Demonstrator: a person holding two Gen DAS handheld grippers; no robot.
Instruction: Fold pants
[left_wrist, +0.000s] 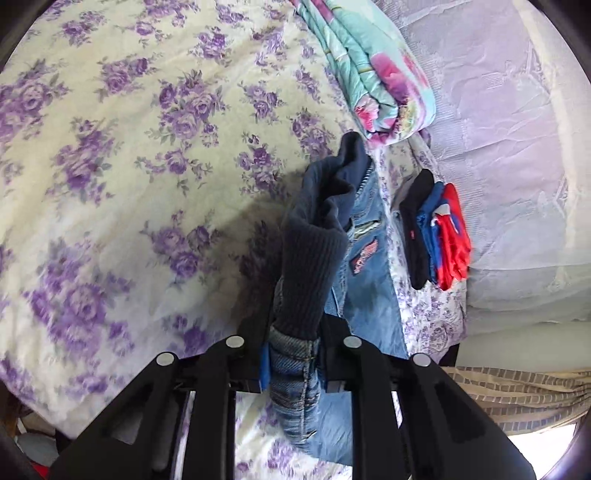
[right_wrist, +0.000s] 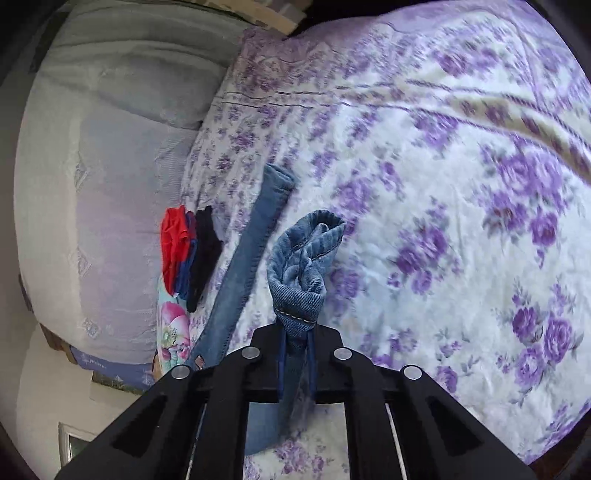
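Note:
Blue denim pants (left_wrist: 369, 280) lie on the purple-flowered bedsheet (left_wrist: 129, 147), with a patch and a rip on the leg. My left gripper (left_wrist: 293, 332) is shut on the end with the dark ribbed knit band (left_wrist: 310, 266), which is lifted and bunched above the fingers. In the right wrist view, my right gripper (right_wrist: 295, 332) is shut on a bunched denim leg end (right_wrist: 306, 258), raised off the bedsheet (right_wrist: 443, 221). The other leg of the pants (right_wrist: 251, 251) lies flat and stretches away to the left of it.
A small stack of folded black, blue and red clothes (left_wrist: 439, 236) (right_wrist: 188, 251) sits beside the pants. A rolled turquoise and pink quilt (left_wrist: 373, 74) (right_wrist: 171, 332) lies near it. A pale lace-covered cushion (left_wrist: 517, 147) (right_wrist: 110, 184) borders the bed.

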